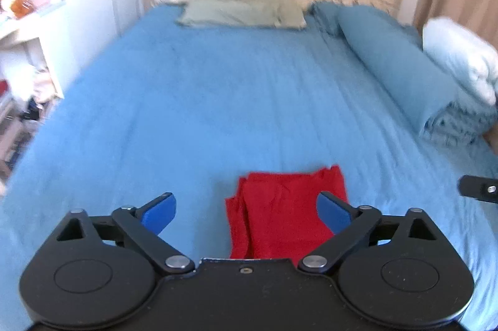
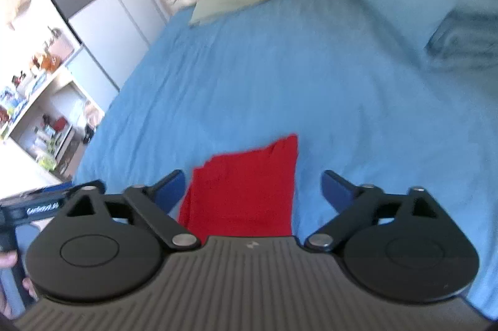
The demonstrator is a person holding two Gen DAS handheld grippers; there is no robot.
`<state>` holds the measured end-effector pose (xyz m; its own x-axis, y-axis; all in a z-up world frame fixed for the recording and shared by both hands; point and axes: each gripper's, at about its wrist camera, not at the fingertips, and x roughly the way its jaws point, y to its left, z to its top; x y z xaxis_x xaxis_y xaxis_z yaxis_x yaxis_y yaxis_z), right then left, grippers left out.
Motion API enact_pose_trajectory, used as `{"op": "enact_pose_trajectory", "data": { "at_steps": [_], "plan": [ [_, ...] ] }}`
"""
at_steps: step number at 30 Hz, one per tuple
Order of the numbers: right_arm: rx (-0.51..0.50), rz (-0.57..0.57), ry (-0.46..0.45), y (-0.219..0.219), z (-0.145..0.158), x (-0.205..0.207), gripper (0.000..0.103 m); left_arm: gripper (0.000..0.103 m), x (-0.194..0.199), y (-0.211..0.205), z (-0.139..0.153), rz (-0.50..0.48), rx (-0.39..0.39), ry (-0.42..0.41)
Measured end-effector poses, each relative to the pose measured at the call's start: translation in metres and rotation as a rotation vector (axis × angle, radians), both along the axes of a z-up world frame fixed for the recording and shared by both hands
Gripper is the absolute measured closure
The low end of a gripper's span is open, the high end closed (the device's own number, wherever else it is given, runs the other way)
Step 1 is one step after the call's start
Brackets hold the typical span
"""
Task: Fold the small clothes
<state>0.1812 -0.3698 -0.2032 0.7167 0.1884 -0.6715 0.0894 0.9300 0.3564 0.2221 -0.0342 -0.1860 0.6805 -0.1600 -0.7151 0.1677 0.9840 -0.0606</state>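
Left wrist view: left gripper fingers spread wide, released, grasping nothing; folded red garment lies flat on the bed near its foot edge, just ahead of the fingers and closer to the right one; green pillow at the head edge, rolled blue duvet along the right edge. Right wrist view: right gripper fingers also released, apart, holding nothing; red garment lies between them on the bed, nearer the left finger; left gripper body visible at the frame's left edge.
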Motion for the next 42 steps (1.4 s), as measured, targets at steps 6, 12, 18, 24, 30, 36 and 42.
{"op": "enact_pose_trajectory", "data": {
  "at_steps": [6,12,18,24,30,36,42],
  "plan": [
    [-0.155,-0.057,0.002,0.002,0.106,-0.067,0.0,0.0,-0.07,0.011,0.093,0.068,0.001,-0.022],
    [-0.259,-0.069,0.11,0.018,0.164,-0.128,0.0,0.0,-0.125,0.01,0.139,0.089,0.059,0.067],
    [-0.284,-0.048,0.195,0.03,0.179,-0.176,0.0,0.0,-0.169,0.002,0.151,0.086,0.103,0.153],
    [-0.299,-0.025,0.26,0.041,0.176,-0.207,0.0,0.0,-0.199,-0.01,0.156,0.065,0.155,0.154],
    [-0.297,-0.028,0.271,0.044,0.176,-0.226,0.0,0.0,-0.215,-0.018,0.157,0.05,0.185,0.151],
    [-0.287,-0.029,0.277,0.044,0.176,-0.229,0.0,0.0,-0.216,-0.021,0.159,0.044,0.184,0.143],
    [-0.29,-0.038,0.275,0.041,0.179,-0.228,0.0,0.0,-0.218,-0.024,0.162,0.038,0.179,0.142]
  ]
}}
